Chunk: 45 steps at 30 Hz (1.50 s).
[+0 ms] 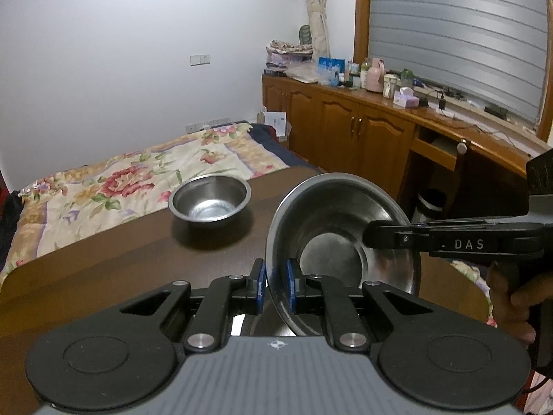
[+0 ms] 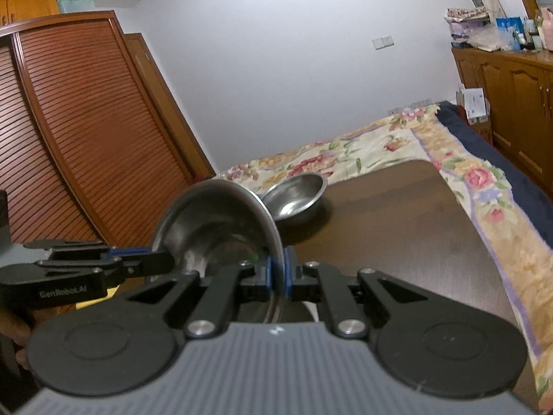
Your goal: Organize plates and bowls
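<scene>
Above the near end of the bench (image 1: 103, 259), a steel bowl (image 1: 331, 235) hangs tilted on edge. The left gripper (image 1: 275, 278) has its jaws clamped on the near rim; the right gripper (image 2: 278, 273) has its jaws clamped on the opposite rim. Farther back, a second bowl (image 1: 210, 202) stands upright near the far edge, beside the bed (image 1: 103, 180), with bare wood all around it.

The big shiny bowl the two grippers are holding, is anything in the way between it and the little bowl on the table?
Nothing visible. The held bowl hangs tilted above bare brown table, and the small bowl sits empty just beyond.
</scene>
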{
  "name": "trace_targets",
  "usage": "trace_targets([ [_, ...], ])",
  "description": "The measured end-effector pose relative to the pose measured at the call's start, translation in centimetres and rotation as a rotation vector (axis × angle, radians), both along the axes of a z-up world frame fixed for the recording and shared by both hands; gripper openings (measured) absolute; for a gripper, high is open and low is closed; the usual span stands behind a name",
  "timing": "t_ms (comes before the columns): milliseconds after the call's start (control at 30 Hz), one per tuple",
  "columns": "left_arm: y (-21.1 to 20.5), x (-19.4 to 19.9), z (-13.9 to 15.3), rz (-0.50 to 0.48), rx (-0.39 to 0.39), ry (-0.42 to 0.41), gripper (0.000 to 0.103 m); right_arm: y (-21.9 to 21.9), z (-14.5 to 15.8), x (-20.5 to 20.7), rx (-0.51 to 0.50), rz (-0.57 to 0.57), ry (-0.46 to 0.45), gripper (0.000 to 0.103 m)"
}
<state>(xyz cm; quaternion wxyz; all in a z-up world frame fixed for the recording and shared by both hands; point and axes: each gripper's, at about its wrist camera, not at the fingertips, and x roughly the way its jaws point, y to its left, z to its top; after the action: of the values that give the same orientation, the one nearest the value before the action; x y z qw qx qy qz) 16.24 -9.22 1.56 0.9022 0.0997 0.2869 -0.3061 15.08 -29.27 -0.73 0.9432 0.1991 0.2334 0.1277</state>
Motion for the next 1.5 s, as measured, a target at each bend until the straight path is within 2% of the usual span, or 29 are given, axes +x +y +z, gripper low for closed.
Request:
trace_targets([
  [200,0.5,-1.2,-1.8,0.010,0.007,0.008,0.013,0.5,-1.5,-0.6,0.013,0.004,0.033,0.010],
  [500,1.0,-3.5,-3.6,0.050,0.011,-0.003,0.014,1.7,-2.0,-2.1,-0.036,0.007,0.034,0.011],
  [767,0.5,-3.6,-4.9,0.070,0.053,-0.018,0.015,2.3,-3.1,-1.9,-0.056,-0.011,0.036,0.014],
  [967,0.5,-3.8,-5.8,0.078,0.058,-0.025,0.015,2.7,-3.3,-2.2,-0.107,-0.016,0.020,0.014],
  [1300,0.4,-3.6,-6.5,0.082,0.063,-0.008,0.016,3.2,-3.8,-2.4,-0.118,-0.028,0.014,0.013],
  [1500,0.4,-3.7,-6.9,0.092,0.060,-0.012,0.017,3.9,-3.8,-2.8,-0.176,-0.029,-0.009,0.013],
])
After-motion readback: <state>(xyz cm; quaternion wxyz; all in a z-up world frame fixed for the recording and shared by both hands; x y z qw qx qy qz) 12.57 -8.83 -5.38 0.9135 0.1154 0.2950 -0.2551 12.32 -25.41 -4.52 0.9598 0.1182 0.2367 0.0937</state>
